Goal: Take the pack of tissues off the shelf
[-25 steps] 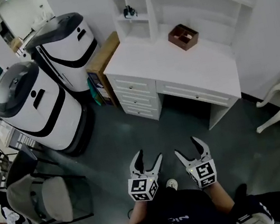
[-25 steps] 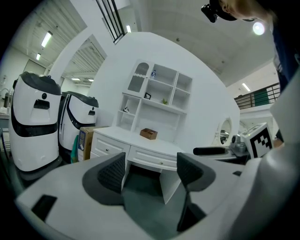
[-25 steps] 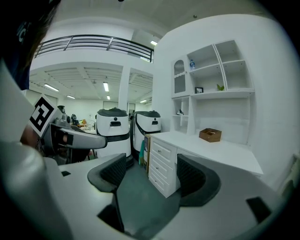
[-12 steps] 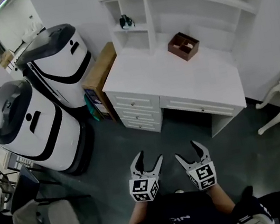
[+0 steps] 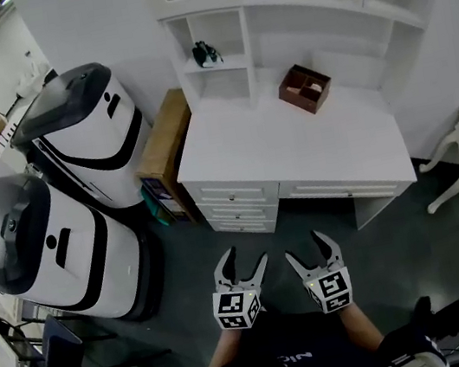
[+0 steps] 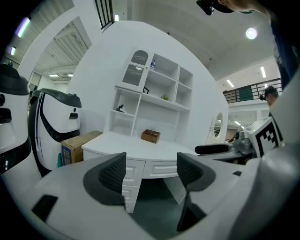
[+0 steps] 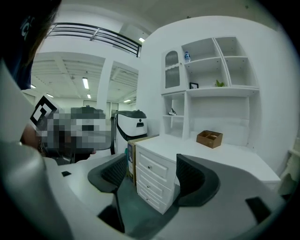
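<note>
White shelves (image 5: 303,0) rise behind a white table (image 5: 294,149), straight ahead of a person standing back on the dark floor (image 5: 389,238). The left claw (image 5: 245,259) and right claw (image 5: 304,247) are side by side, each wide open and holding nothing. The tissue pack cannot be picked out. It is presumably in those shelves, forward and up, about equally far from both claws. Reaching it likely means leaning over the table, past a wooden box (image 5: 305,87). Two big white machines (image 5: 82,143) stand to the left.

White desk (image 5: 294,149) — brown box (image 5: 304,88), dark-green floor (image 5: 454,257).
</note>
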A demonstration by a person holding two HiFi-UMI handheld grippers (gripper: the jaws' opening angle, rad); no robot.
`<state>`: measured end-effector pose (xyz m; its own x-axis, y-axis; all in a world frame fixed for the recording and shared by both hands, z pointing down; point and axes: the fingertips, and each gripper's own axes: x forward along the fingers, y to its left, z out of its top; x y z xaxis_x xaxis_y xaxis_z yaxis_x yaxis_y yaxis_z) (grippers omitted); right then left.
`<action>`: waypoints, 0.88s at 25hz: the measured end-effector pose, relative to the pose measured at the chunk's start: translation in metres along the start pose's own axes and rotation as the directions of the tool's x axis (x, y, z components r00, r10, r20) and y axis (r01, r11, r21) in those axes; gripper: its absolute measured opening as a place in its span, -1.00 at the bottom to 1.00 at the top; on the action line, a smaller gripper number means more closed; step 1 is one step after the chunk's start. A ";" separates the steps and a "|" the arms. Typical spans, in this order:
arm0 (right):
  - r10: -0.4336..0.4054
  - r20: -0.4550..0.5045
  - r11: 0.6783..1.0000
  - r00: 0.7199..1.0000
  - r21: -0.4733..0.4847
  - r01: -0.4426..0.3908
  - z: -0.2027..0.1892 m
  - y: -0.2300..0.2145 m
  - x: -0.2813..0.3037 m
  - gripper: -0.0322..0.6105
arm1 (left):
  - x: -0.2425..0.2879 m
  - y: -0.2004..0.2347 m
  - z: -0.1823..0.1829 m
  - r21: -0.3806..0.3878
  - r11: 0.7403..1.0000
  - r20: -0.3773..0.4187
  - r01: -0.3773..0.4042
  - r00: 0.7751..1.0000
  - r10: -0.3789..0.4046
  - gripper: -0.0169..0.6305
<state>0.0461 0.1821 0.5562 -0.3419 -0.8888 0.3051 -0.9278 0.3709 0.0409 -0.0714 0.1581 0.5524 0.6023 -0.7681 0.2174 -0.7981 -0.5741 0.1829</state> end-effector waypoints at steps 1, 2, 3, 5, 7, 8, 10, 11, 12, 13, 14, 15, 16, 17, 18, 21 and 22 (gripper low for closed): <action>-0.007 -0.005 1.000 1.000 0.008 0.007 0.000 0.004 0.007 0.14 | 0.001 0.008 0.002 0.005 1.000 -0.003 0.008 1.000 -0.008 0.09; -0.008 -0.011 1.000 1.000 0.009 0.008 0.000 0.007 0.014 0.14 | 0.003 0.015 0.004 0.007 1.000 -0.004 0.012 1.000 -0.012 0.09; -0.006 -0.018 1.000 1.000 0.005 0.006 0.001 0.011 0.022 0.14 | 0.004 0.023 0.005 0.007 1.000 -0.004 0.013 1.000 -0.013 0.09; 0.004 -0.030 1.000 1.000 -0.005 -0.005 0.000 0.019 0.037 0.15 | 0.006 0.038 0.007 0.005 1.000 -0.006 0.010 1.000 -0.010 0.09; 0.014 -0.035 1.000 0.999 -0.008 -0.014 0.002 0.028 0.050 0.15 | 0.007 0.051 0.008 0.004 1.000 -0.009 0.008 1.000 -0.008 0.09; 0.017 -0.035 1.000 0.999 -0.009 -0.017 0.004 0.031 0.056 0.15 | 0.008 0.057 0.009 0.004 1.000 -0.010 0.008 1.000 -0.008 0.09; 0.018 -0.035 1.000 0.999 -0.012 -0.018 0.008 0.034 0.066 0.16 | 0.011 0.067 0.010 0.002 1.000 -0.008 0.005 1.000 -0.005 0.09; 0.016 -0.036 1.000 0.999 -0.013 -0.017 0.009 0.034 0.071 0.16 | 0.012 0.071 0.011 -0.001 1.000 -0.006 0.003 1.000 -0.003 0.09; 0.014 -0.037 1.000 0.999 -0.012 -0.015 0.010 0.033 0.074 0.16 | 0.015 0.074 0.013 -0.005 1.000 -0.004 0.001 1.000 -0.001 0.09; 0.012 -0.038 1.000 0.999 -0.009 -0.012 0.010 0.032 0.078 0.16 | 0.017 0.076 0.014 -0.008 1.000 -0.001 0.001 1.000 -0.001 0.09; 0.009 -0.040 1.000 0.999 -0.003 -0.009 0.010 0.030 0.081 0.16 | 0.020 0.077 0.016 -0.009 1.000 0.000 0.003 1.000 -0.003 0.09; 0.006 -0.040 1.000 0.999 0.003 -0.006 0.010 0.029 0.084 0.16 | 0.022 0.079 0.018 -0.007 1.000 -0.001 0.005 1.000 -0.005 0.09; 0.005 -0.037 1.000 0.999 0.007 -0.005 0.011 0.028 0.087 0.16 | 0.024 0.080 0.019 -0.005 1.000 -0.004 0.006 1.000 -0.006 0.09; 0.007 -0.033 1.000 0.999 0.010 -0.007 0.013 0.026 0.091 0.16 | 0.027 0.083 0.021 -0.005 1.000 -0.006 0.004 1.000 -0.004 0.09; 0.010 -0.031 1.000 0.999 0.011 -0.010 0.015 0.024 0.095 0.16 | 0.031 0.085 0.022 -0.007 1.000 -0.006 0.000 1.000 0.000 0.09; 0.024 -0.021 1.000 0.999 0.016 -0.024 0.018 0.011 0.113 0.16 | 0.044 0.094 0.025 -0.019 1.000 0.002 -0.016 1.000 0.016 0.09; 0.030 -0.018 0.999 0.999 0.017 -0.029 0.020 0.006 0.122 0.16 | 0.050 0.098 0.027 -0.020 1.000 0.004 -0.022 1.000 0.022 0.09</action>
<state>-0.0042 0.0710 0.5747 -0.3665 -0.8724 0.3235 -0.9197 0.3922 0.0156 -0.1201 0.0557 0.5555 0.5843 -0.7818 0.2175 -0.8108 -0.5510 0.1975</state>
